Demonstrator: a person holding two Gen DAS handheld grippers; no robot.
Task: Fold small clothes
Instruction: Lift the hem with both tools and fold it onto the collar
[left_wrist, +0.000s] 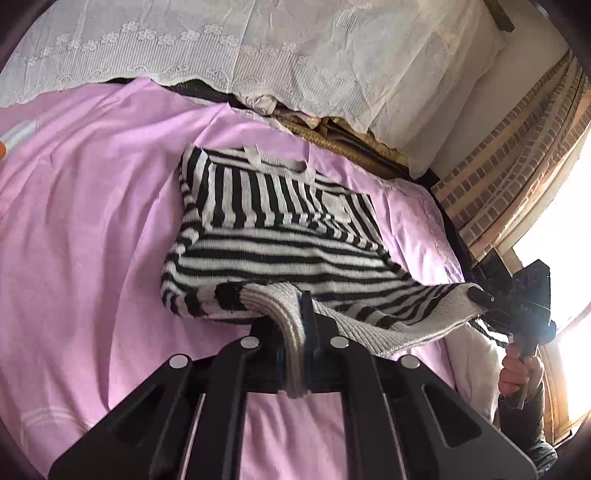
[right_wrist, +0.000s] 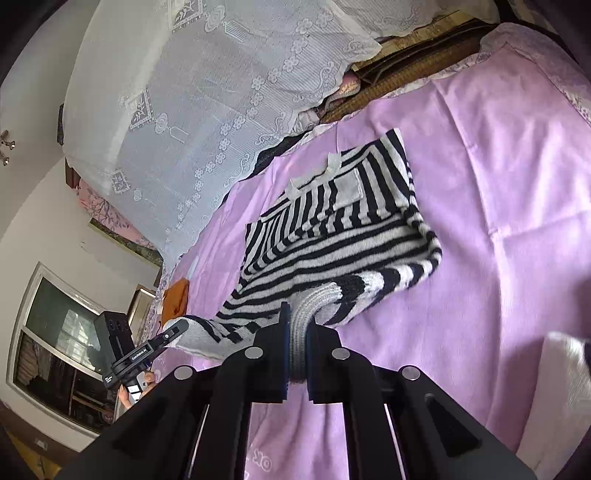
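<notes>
The left gripper (left_wrist: 301, 317) points down a little, and its two fingers are squeezed tight together. The right gripper (right_wrist: 297, 325) does the same, with a hand (left_wrist: 517, 373) under it.

Fuzzy striped knit sweater (left_wrist: 280, 236), ribbed hem in the matt black plastic left gripper (left_wrist: 295, 317); smooth pink cotton sheet (left_wrist: 92, 221) beneath.

Each gripper is matte black, its two flat angular fingers (left_wrist: 258, 343) carrying round silver screw heads along their top faces and thin blue pads on the inner sides. Seen from the right wrist camera, the left gripper (right_wrist: 173, 332) has a boxy black camera block behind it and small white lettering printed along one finger. The right hand (left_wrist: 517, 373) emerges from a dark grey knitted sleeve (left_wrist: 532, 424).
</notes>
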